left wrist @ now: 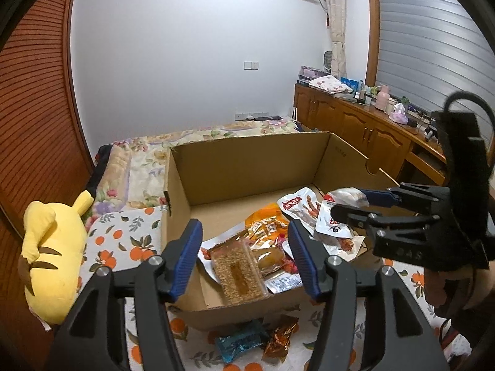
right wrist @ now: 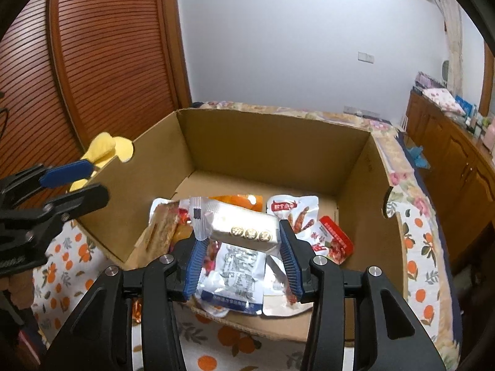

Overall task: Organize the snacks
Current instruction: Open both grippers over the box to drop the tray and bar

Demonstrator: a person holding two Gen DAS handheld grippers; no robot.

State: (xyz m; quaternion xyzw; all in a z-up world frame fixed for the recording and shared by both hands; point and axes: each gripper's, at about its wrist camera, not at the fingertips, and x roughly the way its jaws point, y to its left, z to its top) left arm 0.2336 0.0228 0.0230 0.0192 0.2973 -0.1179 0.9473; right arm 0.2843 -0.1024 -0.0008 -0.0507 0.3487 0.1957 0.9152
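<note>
An open cardboard box [left wrist: 247, 160] on the bed holds several snack packets: a brown crispy bar [left wrist: 239, 275], an orange bag [left wrist: 266, 225] and a white chicken-feet packet [left wrist: 301, 205]. My left gripper [left wrist: 244, 256] hangs open over the box's near left part, with nothing between its pads. My right gripper [right wrist: 243, 262] is shut on a white block-shaped snack packet [right wrist: 244, 228] held over the box's near side. The left wrist view shows that right gripper [left wrist: 348, 202] at the right, with the packet at its tips. In the right wrist view my left gripper [right wrist: 97, 179] stands open at the left box wall.
A blue packet [left wrist: 239, 340] and an orange-brown packet [left wrist: 280, 337] lie on the orange-print cover [left wrist: 123, 241] in front of the box. A yellow plush toy [left wrist: 52, 256] lies to its left. A wooden cabinet [left wrist: 365, 123] lines the right wall. The box's far half [right wrist: 272, 182] is bare.
</note>
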